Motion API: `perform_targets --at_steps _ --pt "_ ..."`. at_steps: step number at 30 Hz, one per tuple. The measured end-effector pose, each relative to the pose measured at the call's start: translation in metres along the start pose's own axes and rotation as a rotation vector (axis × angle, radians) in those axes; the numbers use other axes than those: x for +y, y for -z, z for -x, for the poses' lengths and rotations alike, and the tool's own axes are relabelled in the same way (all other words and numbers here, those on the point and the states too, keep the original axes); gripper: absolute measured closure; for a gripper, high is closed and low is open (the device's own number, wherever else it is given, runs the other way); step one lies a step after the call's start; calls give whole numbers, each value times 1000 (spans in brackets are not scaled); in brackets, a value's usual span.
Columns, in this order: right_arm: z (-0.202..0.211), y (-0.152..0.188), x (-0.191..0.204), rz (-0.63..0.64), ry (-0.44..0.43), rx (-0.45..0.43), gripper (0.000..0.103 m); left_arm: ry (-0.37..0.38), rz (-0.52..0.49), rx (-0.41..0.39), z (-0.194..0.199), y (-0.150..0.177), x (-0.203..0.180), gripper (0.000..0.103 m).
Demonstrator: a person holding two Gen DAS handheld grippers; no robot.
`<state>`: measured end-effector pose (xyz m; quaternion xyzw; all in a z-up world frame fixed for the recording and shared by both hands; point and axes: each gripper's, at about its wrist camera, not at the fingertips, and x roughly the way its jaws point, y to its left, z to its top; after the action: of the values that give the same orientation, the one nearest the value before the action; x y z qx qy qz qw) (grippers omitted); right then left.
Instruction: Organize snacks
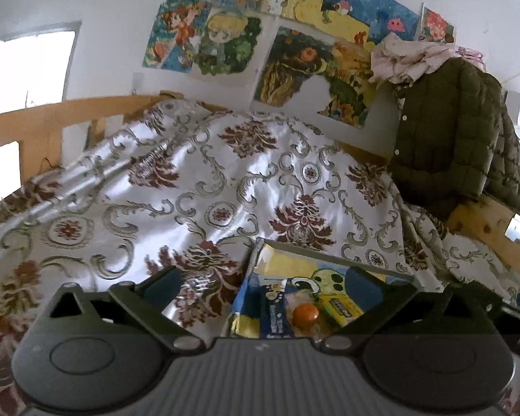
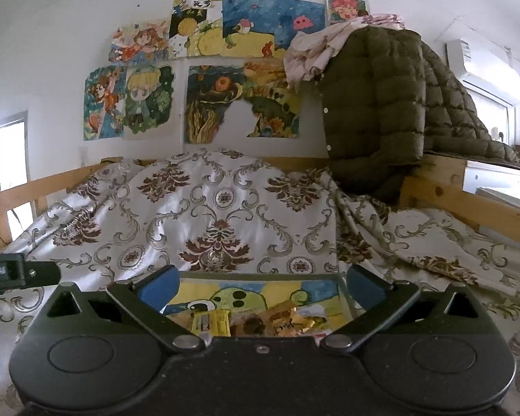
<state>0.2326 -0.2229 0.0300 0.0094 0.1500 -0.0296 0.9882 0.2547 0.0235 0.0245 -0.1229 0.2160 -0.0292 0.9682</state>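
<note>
A shallow tray [image 1: 329, 260] with a painted yellow, blue and green picture lies on the patterned bedspread. In the left wrist view it holds a blue snack packet [image 1: 273, 315], an orange round candy [image 1: 305, 313] and a yellow packet [image 1: 339, 306]. In the right wrist view the tray [image 2: 260, 275] holds a yellow packet [image 2: 213, 322] and gold-wrapped snacks [image 2: 287, 317]. My left gripper [image 1: 265, 286] is open and empty, over the tray's left edge. My right gripper [image 2: 261, 286] is open and empty, straddling the tray.
The bedspread [image 1: 208, 180] covers a wooden-framed bed [image 1: 34, 121]. An olive puffer jacket [image 1: 443, 131] hangs on the frame at right. Posters [image 2: 197, 69] cover the wall behind. The left gripper's side [image 2: 14, 272] shows at the right view's left edge.
</note>
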Motion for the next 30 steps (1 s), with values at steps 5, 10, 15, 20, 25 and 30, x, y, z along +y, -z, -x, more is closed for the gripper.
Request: perform_targets --at_steps 5,10,15,20,25,30 --pt "25 -2 -5 -16 -10 -10 1 -12 -10 -19 29 7 -4 0" --pt "52 -1 -8 -17 -23 -25 1 -36 -14 -45 63 24 -2 0" --pt "77 6 -9 -23 -35 -27 1 -53 -6 -60 87 33 0 0" --pt "99 21 -15 -35 -27 -15 1 -65 -6 -96 110 43 1 0" --pt "112 20 -21 -68 -31 -25 1 -69 -30 -95 123 53 -2 0" --pt "118 22 -23 -72 -32 -30 1 -84 -58 -101 130 60 -6 0"
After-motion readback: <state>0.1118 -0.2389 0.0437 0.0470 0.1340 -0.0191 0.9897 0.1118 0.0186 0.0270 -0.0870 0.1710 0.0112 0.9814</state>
